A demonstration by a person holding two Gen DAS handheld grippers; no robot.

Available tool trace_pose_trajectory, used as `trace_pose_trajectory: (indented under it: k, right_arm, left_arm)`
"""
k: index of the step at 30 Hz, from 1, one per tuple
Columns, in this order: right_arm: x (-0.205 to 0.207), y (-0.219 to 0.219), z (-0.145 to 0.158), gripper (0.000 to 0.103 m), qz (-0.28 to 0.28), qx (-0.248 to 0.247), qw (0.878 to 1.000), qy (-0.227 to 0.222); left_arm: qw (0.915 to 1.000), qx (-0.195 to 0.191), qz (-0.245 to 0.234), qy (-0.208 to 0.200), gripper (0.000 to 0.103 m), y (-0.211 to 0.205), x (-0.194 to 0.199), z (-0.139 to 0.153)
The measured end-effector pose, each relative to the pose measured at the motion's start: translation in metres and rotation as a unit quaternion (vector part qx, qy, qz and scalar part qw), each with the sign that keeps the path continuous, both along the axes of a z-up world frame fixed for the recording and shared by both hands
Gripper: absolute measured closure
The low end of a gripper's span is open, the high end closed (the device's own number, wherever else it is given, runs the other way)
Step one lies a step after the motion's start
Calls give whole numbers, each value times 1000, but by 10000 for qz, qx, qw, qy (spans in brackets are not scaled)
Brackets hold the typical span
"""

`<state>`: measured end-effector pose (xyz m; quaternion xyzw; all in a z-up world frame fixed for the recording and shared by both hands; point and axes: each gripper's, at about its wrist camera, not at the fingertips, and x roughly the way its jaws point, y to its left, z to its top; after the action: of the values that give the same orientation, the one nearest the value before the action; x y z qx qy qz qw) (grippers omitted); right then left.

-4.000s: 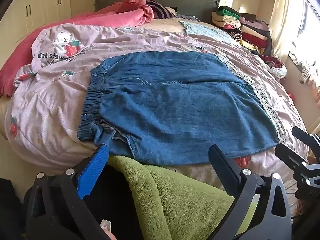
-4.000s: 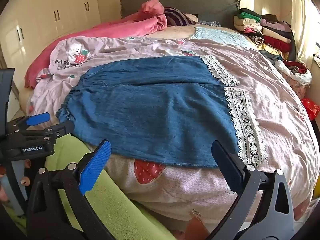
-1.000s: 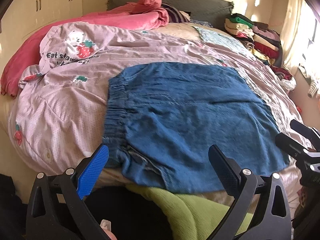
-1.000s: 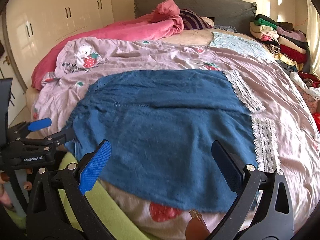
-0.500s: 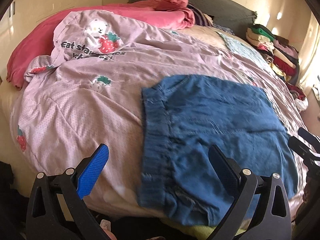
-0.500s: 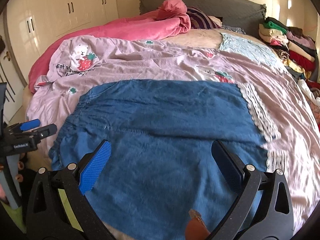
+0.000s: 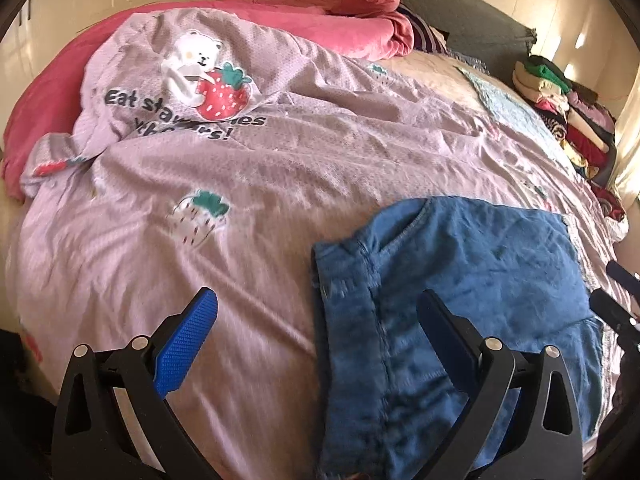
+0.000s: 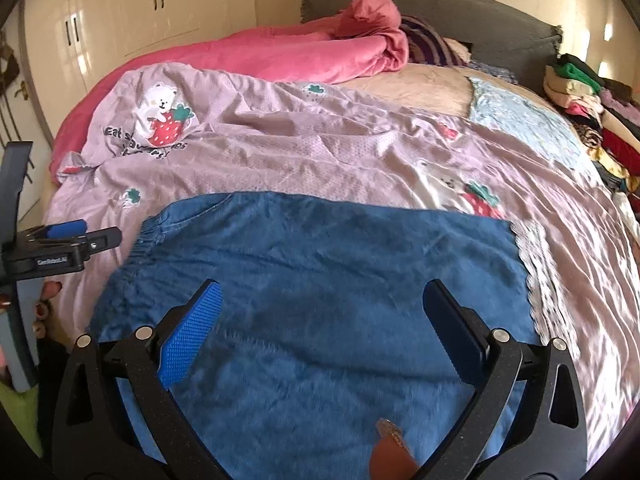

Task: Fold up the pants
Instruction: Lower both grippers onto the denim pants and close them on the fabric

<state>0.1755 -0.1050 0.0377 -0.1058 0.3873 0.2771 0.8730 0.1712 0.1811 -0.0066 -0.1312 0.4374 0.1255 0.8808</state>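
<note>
Folded blue pants [image 8: 320, 280] lie on the bed [image 7: 200, 208]; lace trim [image 8: 532, 272] shows only from the right wrist; left claw [image 7: 316, 320] and right claw [image 8: 324, 312] both gape wide, empty.

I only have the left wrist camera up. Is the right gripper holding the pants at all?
Observer: No. In the right wrist view the right gripper hangs over the blue denim pants with its jaws wide apart and nothing between them.
Operator: Where does my left gripper sit from that side?
Observer: The left gripper is just outside the elastic waistband, over the lilac bedcover; it seems to be clear of the denim.
Operator: And the far end of the pants?
Observer: The leg end lies flat, right beside a white lace strip on the bedcover.
</note>
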Motion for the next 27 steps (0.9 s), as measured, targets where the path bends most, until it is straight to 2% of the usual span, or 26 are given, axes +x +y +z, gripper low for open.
trace_pose_trajectory:
  k: [6, 10, 13, 15, 16, 17, 19, 23, 27]
  right_arm:
    - [25, 23, -6, 8, 228, -89, 9997, 97]
    - [39, 39, -13, 8, 411, -186, 9988, 167]
    - [50, 48, -20, 8, 477, -257, 9982, 276]
    - [57, 56, -24, 8, 523, -351, 9977, 265]
    - [60, 59, -26, 8, 547, -424, 9973, 235]
    - [62, 61, -28, 8, 561, -479, 9970, 213]
    - [70, 68, -33, 8, 597, -614, 9962, 184]
    - [80, 80, -44, 8, 756, -866, 9932, 173]
    - [85, 86, -49, 8, 879, -982, 9911, 172]
  left_arm:
    - [9996, -154, -200, 138, 4, 12, 35, -17]
    - [9986, 43, -418, 310, 4, 10, 54, -32]
    - [9989, -84, -418, 211, 6, 15, 60, -40]
    - [9988, -108, -442, 153, 17, 16, 63, -42]
    - [9982, -221, -540, 108, 35, 17, 63, -44]
    - [9972, -378, -635, 58, 46, 17, 64, -45]
    - [9952, -623, -752, -51, 63, 17, 63, -46]
    - [9957, -546, -733, -150, 67, 14, 59, -48]
    - [9952, -455, -750, -443, 68, 13, 46, -34]
